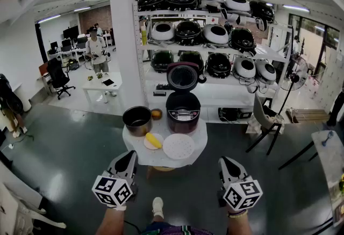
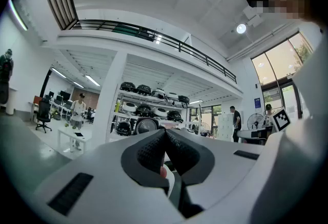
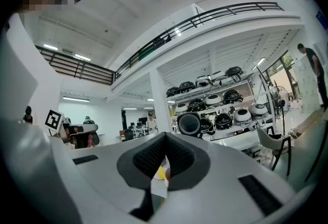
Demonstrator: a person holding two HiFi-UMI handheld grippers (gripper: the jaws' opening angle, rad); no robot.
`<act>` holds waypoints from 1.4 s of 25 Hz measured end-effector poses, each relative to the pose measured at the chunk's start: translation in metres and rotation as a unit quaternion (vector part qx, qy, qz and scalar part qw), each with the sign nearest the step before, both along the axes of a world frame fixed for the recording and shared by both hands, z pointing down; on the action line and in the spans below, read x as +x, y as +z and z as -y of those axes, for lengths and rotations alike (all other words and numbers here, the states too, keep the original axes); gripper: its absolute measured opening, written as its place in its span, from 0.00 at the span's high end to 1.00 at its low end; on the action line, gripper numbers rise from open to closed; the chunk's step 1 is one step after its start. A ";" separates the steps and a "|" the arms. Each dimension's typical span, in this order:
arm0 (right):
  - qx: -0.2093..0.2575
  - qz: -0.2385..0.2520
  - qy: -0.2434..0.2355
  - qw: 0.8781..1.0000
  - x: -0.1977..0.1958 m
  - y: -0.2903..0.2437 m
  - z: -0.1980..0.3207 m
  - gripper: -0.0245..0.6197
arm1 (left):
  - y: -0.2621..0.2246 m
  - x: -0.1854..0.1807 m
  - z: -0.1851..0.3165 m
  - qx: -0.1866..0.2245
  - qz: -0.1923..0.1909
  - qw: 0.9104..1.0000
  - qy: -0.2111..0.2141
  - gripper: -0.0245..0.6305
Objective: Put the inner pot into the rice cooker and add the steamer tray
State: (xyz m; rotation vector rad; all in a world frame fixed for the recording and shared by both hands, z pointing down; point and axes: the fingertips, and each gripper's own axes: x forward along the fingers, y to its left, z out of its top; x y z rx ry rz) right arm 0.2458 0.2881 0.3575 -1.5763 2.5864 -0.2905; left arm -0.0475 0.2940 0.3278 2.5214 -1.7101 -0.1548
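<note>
**Stock on the table, nothing yet handled**

- Left gripper [image 1: 130,155]: jaws pressed together, nothing between them. Held level, short of the table's near edge, towards its left.
- Right gripper [image 1: 224,160]: likewise closed and empty, level, short of the near edge, towards its right.
- Table [image 1: 200,141]: small, round, white, crowded.
- Inner pot [image 1: 137,120]: dark metal, upright, at the far left edge, just beside the rice cooker and not yet in it.
- Rice cooker [image 1: 183,112]: at the far edge, centre. Its lid [image 1: 183,77] is raised and the cavity is open.
- Steamer tray [image 1: 178,146]: white perforated disc, lying flat at the near edge in front of the cooker.
- Small plate [image 1: 147,144] with a yellow item [image 1: 153,140]: between pot and tray.
- Orange item [image 1: 156,114]: at the far edge, between pot and cooker.

**Hazards, as judged**

- Both grippers must open before any pickup. A closed approach would only push the pot along the table.
- The pot wall looks smooth and round. A pinch on one side of the rim could let the pot tilt or slip.
- A tilted pot could catch on the cooker's rim instead of seating, or strike the raised lid.
- The plate sits in the left gripper's path and could be knocked off the near edge.
- The tray lies flat, with little edge to pinch. Nudged, it could slide off the table.
</note>
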 end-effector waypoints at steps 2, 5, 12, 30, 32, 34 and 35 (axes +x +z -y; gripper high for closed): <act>0.000 0.000 -0.001 1.000 -0.002 0.001 0.000 0.96 | 0.000 -0.003 0.000 0.002 -0.001 1.000 -0.002 0.93; 0.000 0.000 -0.002 1.000 -0.004 0.001 0.002 0.96 | -0.001 -0.005 0.001 0.005 -0.002 1.000 -0.006 0.93; -0.002 -0.003 -0.006 1.000 -0.011 0.004 0.008 0.96 | 0.000 -0.012 0.004 0.007 -0.006 1.000 -0.013 0.93; -0.003 -0.005 -0.028 1.000 -0.045 0.013 0.055 0.95 | 0.014 -0.056 0.033 0.005 -0.013 0.999 -0.052 0.93; -0.003 -0.007 -0.030 1.000 -0.051 0.011 0.068 0.95 | 0.016 -0.064 0.044 0.002 -0.020 0.998 -0.057 0.93; -0.003 -0.009 -0.033 0.999 -0.060 0.006 0.079 0.95 | 0.018 -0.074 0.055 0.000 -0.025 0.998 -0.062 0.93; -0.002 -0.012 -0.036 0.999 -0.065 0.004 0.085 0.95 | 0.018 -0.078 0.061 0.002 -0.027 0.998 -0.065 0.93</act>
